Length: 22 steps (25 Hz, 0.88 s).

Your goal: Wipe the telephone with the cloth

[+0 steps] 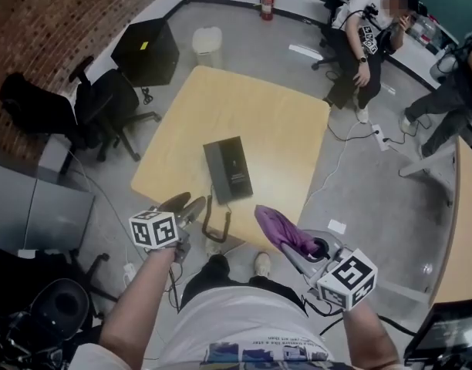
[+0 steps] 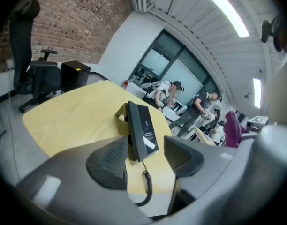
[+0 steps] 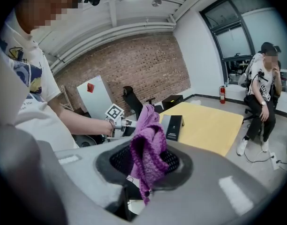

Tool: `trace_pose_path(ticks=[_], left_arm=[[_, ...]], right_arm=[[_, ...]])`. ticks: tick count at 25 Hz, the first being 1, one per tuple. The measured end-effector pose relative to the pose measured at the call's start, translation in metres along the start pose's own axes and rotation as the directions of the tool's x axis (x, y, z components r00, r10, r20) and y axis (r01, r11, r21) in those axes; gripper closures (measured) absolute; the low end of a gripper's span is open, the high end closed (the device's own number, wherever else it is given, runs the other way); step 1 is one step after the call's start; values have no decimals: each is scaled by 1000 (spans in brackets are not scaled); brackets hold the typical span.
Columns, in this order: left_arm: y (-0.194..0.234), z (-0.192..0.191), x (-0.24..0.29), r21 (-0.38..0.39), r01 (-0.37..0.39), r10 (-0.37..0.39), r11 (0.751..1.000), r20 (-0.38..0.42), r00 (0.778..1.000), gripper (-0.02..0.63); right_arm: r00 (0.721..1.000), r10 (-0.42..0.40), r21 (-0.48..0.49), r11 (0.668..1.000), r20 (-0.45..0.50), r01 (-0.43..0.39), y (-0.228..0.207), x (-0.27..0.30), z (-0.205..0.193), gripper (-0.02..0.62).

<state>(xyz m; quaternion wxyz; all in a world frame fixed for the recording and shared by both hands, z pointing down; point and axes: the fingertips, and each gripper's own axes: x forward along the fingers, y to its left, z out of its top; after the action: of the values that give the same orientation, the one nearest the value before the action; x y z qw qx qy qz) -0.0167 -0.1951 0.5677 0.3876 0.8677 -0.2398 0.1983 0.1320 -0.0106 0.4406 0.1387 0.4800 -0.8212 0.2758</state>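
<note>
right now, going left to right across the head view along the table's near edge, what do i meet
left tool → telephone → cloth, gripped in the right tool

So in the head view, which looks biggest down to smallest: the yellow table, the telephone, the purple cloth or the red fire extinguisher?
1. yellow table, by far the largest.
2. telephone and purple cloth: about alike. The cloth is nearer the camera, so I won't rank them.
3. red fire extinguisher, smallest, and farthest off.
</note>
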Motion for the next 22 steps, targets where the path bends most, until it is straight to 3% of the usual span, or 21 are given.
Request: trace_pose_path(ticks=[4, 7, 14, 19, 22], left_arm=[[-32, -21, -68, 40, -69, 66, 997, 58, 996, 355], [-70, -51, -105, 70, -63, 58, 996, 64, 996, 359], [-164, -98, -129, 153, 86, -89, 984, 8, 996, 376], [-217, -105, -135, 254, 206, -214, 945, 1, 977, 383], [-235, -119, -152, 300, 254, -264, 920, -8, 964, 422]], right_arm=[[998, 70, -33, 997, 6, -70, 4, 3, -2, 511], [993, 116, -67, 991, -4, -117, 10, 6, -6, 511], [990, 143, -109, 984, -8, -143, 44, -9, -16, 511], [994, 107, -119, 987, -6, -107, 71, -21, -26, 511], [997, 79, -135, 988, 0, -78, 93, -32, -35, 511]])
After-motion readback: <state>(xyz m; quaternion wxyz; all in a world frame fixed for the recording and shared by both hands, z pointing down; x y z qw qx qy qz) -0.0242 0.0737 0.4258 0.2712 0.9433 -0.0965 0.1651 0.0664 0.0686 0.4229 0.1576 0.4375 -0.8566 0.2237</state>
